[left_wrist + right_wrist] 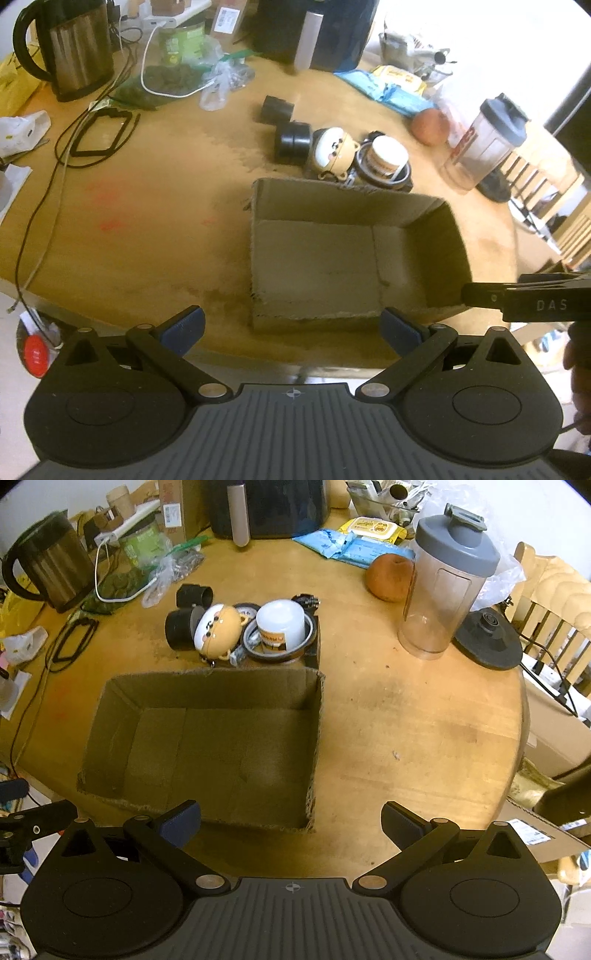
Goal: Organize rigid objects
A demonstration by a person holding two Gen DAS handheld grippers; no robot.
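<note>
Here we hold the left gripper low at the near edge of the table, fingers spread wide with nothing between them, aimed at the near wall of the cardboard box. Our right gripper sits level beside it, equally splayed and holding nothing, pointing at the box's right near corner. The box stands open with a bare floor. Just behind its far wall cluster a black cylinder, a bear-faced toy, and a white cup sitting in a ring-shaped holder. Farther right stand a shaker bottle and a round fruit.
</note>
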